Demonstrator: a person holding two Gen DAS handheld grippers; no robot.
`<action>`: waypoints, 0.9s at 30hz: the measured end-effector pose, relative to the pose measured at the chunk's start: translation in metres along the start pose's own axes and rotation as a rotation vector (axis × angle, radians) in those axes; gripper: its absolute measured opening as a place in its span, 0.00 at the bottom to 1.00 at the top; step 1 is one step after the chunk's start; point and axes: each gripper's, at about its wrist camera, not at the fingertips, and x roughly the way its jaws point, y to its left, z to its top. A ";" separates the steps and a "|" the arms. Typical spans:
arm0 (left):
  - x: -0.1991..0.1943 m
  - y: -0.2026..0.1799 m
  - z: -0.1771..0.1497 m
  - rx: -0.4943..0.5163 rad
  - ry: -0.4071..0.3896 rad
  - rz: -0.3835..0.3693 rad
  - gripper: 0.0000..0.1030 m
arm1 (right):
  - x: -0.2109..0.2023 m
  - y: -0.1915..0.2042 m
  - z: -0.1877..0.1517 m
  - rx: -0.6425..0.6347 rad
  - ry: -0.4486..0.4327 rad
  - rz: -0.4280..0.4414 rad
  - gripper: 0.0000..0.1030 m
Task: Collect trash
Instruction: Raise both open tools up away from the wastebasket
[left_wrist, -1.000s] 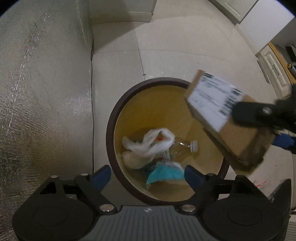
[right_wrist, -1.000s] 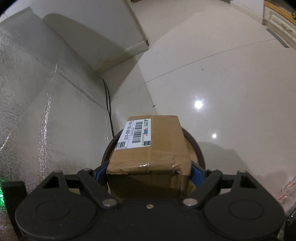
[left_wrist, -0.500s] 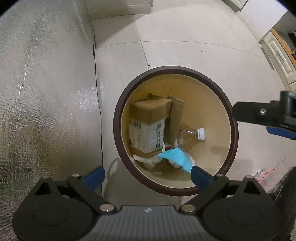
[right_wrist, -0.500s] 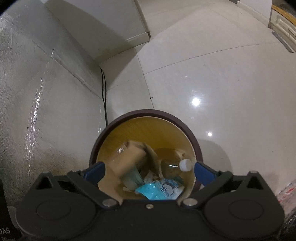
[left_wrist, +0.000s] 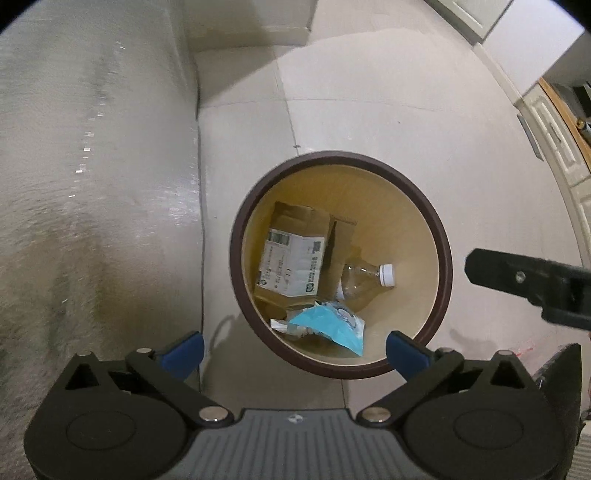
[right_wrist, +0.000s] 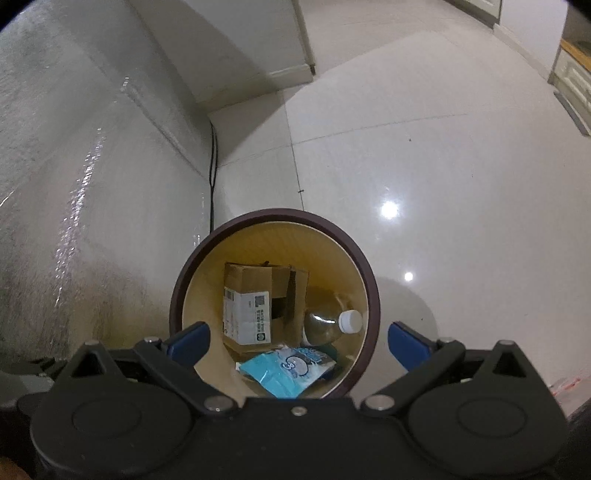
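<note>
Both tongs hang over the round bin with the dark brown rim and tan inside (left_wrist: 441, 258), and both are empty. The left tongs (left_wrist: 294, 349) have their blue pads spread wide and the jaws are opening the last bit, nothing between them. The right tongs (right_wrist: 298, 341) are splayed just as wide with only air between the pads.

The trash sits at the bottom of the bin: a brown cardboard box with a white shipping label (left_wrist: 295, 254) leaning on the bin's wall-side, a clear plastic bottle with a white cap (left_wrist: 364, 278) just beside it, and a crumpled light-blue plastic wrapper (left_wrist: 328, 325) on the near side.

So I'd call this the tail end of a drop-off. The next move is probably pulling away from the bin to hunt for more litter. There's something reddish on the pale tiled floor (left_wrist: 369, 110) off to the bin's right, too small to identify.
</note>
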 end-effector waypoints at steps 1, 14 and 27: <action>-0.004 0.000 -0.002 -0.002 -0.007 0.001 1.00 | -0.004 0.000 -0.001 -0.012 -0.009 0.001 1.00; -0.083 0.003 -0.030 -0.056 -0.154 0.009 1.00 | -0.065 0.000 -0.025 -0.057 -0.110 -0.044 1.00; -0.141 0.001 -0.070 -0.065 -0.231 0.012 1.00 | -0.127 0.005 -0.066 -0.083 -0.141 -0.074 1.00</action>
